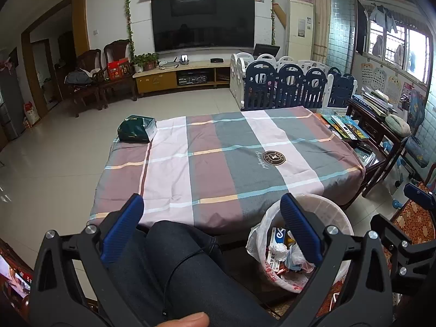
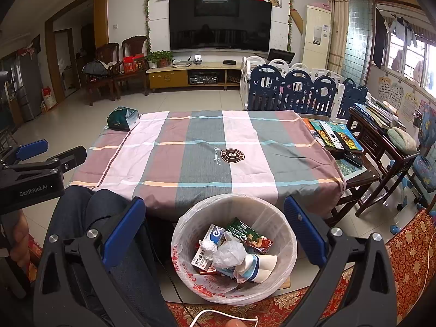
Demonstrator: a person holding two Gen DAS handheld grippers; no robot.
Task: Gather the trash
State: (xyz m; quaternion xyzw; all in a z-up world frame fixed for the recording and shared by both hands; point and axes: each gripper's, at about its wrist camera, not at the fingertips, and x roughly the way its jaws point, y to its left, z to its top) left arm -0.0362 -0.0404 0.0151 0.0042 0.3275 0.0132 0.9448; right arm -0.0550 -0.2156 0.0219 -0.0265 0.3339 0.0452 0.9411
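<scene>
A: Right claw (image 2: 209, 229) jaws spread, empty, above the bin (image 2: 286, 234). Left claw (image 1: 211, 224) likewise spread, bin (image 1: 335, 209) by its right finger.

B: Trash (image 2: 231, 250) sits inside the bin, between the right claw's fingers.

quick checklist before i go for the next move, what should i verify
1. Left gripper open with nothing held: ok.
2. Right gripper open with nothing held: ok.
3. Trash bin within reach, on the floor at the near edge of the table: ok.
4. Room left in the bin: ok, the wrappers and paper cup lie well below the rim.
5. Bag liner folded over the rim: ok on the sides that show.
6. Trash left on the tablecloth: cannot tell; only a green packet sits at the far left corner, and whether it is trash is unclear.
</scene>
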